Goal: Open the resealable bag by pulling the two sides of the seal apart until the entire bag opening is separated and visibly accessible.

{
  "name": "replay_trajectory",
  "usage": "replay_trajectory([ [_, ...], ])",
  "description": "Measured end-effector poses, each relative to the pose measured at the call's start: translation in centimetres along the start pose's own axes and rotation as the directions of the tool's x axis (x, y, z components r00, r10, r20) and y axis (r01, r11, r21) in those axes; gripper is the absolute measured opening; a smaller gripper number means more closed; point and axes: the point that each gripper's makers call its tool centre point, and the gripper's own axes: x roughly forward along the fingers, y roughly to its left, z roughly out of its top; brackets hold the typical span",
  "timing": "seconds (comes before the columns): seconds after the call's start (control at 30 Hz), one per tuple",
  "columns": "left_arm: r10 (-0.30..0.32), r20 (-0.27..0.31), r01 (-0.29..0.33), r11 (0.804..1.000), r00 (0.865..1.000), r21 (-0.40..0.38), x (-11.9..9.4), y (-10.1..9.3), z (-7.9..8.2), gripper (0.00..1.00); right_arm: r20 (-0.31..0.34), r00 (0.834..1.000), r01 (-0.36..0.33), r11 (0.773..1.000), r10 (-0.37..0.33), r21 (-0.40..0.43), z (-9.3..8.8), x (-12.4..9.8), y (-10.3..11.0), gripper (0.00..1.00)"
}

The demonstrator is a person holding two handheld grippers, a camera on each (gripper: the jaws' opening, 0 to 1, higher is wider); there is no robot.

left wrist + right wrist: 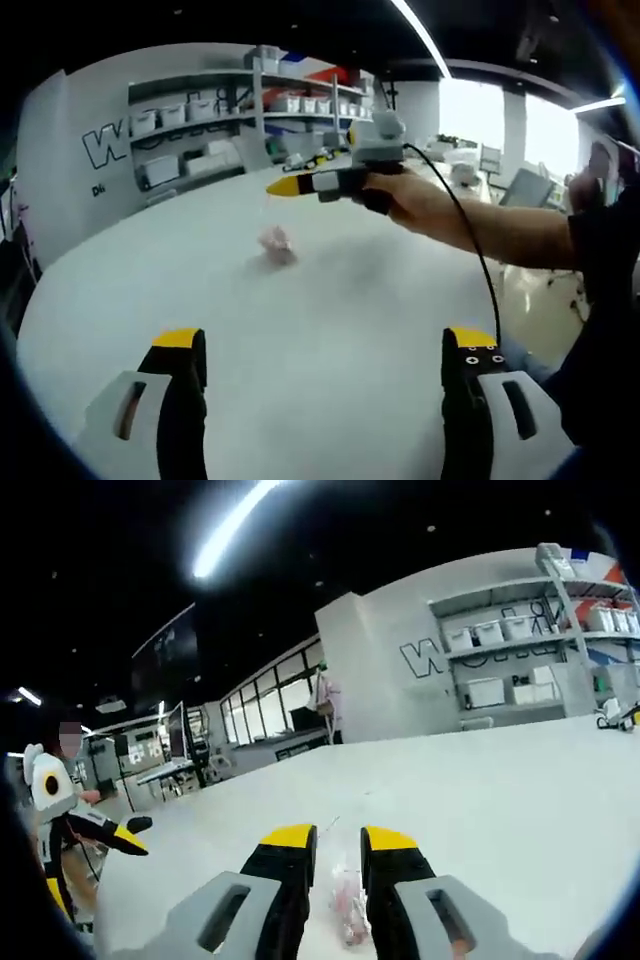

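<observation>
A clear resealable bag (277,243) with pink contents hangs below my right gripper (285,186) over the white table (300,330). The right gripper is held sideways in a hand, its yellow-tipped jaws pinched on the bag's top edge. Whether the bag's bottom touches the table I cannot tell. In the right gripper view the jaws of my right gripper (338,845) stand close together with the bag (345,900) between them. My left gripper (325,345) is open, jaws wide apart, nearer the table's front and well short of the bag. The left gripper (130,835) also appears at the far left.
Shelves with white bins (220,110) line the back wall behind the table. The person's forearm (470,215) reaches in from the right with a black cable trailing below it. Desks and chairs (520,180) stand off the table's right side.
</observation>
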Motion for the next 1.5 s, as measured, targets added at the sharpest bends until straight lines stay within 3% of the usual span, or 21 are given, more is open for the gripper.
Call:
replay_trajectory([
  [0.43,0.009,0.004,-0.009,1.000,1.000,0.003,-0.5,0.0,0.2,0.96,-0.013,1.000,-0.011,1.000,0.011,-0.013,-0.5,-0.7,0.7,0.13],
  [0.73,0.005,0.011,-0.005,1.000,1.000,0.002,-0.6,-0.4,0.3,0.96,-0.071,0.997,-0.005,0.999,0.002,-0.044,-2.6,-2.5,0.6,0.15],
  [1.13,-0.003,0.012,0.003,1.000,1.000,0.006,-0.7,-1.1,0.3,0.95,-0.139,0.990,0.001,0.998,-0.010,-0.067,-5.2,-4.5,0.3,0.25],
  [1.5,-0.001,0.018,0.001,1.000,1.000,0.003,-0.8,-1.1,0.3,0.95,-0.161,0.987,-0.010,0.997,-0.002,-0.076,-6.0,-5.5,0.9,0.42],
])
